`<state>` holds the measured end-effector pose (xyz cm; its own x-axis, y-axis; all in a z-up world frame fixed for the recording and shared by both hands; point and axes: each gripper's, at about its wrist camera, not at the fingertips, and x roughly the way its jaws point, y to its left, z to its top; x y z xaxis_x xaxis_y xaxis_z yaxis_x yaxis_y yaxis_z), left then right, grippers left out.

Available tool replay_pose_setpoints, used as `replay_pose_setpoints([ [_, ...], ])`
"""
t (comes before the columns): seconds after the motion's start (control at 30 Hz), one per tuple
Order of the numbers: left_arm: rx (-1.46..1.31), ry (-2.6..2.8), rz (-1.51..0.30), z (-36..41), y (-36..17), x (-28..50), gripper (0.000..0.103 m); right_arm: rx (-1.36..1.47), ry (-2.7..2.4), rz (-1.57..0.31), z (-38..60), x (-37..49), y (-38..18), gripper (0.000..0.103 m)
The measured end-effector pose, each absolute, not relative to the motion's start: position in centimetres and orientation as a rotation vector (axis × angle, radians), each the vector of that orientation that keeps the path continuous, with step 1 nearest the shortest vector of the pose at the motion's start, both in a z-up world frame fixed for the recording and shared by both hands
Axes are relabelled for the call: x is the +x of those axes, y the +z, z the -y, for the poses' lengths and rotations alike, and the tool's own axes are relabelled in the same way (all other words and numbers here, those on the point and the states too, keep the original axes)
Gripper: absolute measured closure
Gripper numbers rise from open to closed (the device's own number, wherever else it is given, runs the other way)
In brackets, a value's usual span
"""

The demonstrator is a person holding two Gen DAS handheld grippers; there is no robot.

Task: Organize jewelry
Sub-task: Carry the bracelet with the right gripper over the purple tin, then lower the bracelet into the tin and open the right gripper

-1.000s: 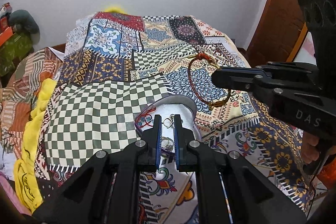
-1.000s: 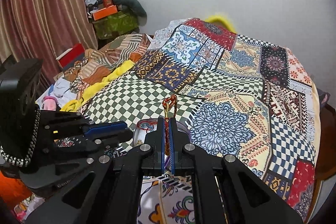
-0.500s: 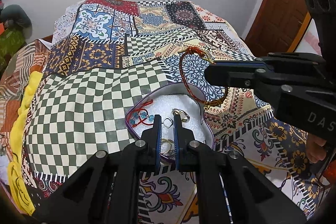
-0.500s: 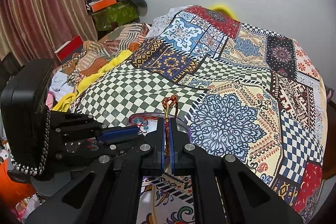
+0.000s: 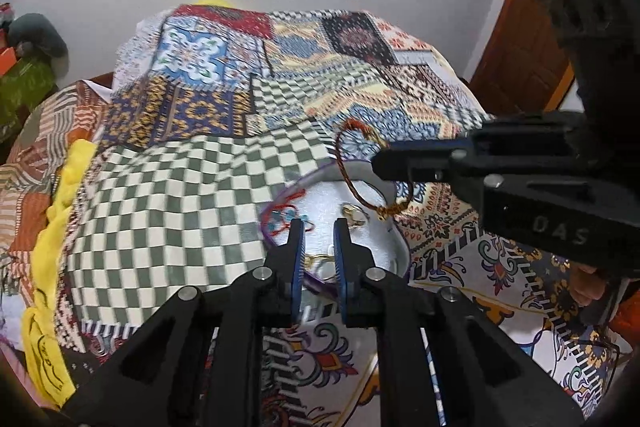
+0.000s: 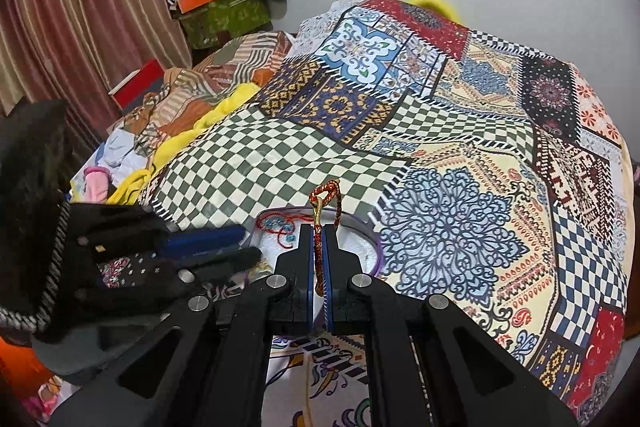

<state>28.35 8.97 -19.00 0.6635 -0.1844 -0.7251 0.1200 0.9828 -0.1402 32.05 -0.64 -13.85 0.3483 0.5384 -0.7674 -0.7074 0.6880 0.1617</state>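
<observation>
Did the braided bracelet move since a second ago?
Yes. The braided bracelet, held in the right hand-held gripper, went left, from above the patterned bedspread to hanging over the white tray.

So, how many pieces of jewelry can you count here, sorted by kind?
Braided bracelet, clamped in the right gripper: 1
Red cord bracelet with blue beads, in the tray: 1
Metal rings in the tray: at least 2; the left gripper may hide more
Total: at least 4
</observation>
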Motion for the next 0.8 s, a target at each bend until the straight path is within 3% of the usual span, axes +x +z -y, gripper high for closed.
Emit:
replay_pose_setpoints([
  [0.17,-0.052,-0.086,-0.78,-10.5,-18.0,27.0,0.07,-0.246,0.847,-0.922,-0.4,31.3,-14.2,0.1],
  [0.4,-0.059,-0.061,-0.803,-11.9,-18.4,26.2,0.069,-0.301,0.85,-0.982,-1.5,30.9,-15.3,0.098],
  [0.57,-0.072,-0.058,-0.803,-12.2,-18.3,25.7,0.069,-0.324,0.81,-0.986,-1.2,30.7,-15.4,0.084],
  [0.8,-0.072,-0.056,-0.782,-11.9,-16.8,24.8,0.069,-0.316,0.776,-0.893,0.4,28.8,-12.2,0.084],
])
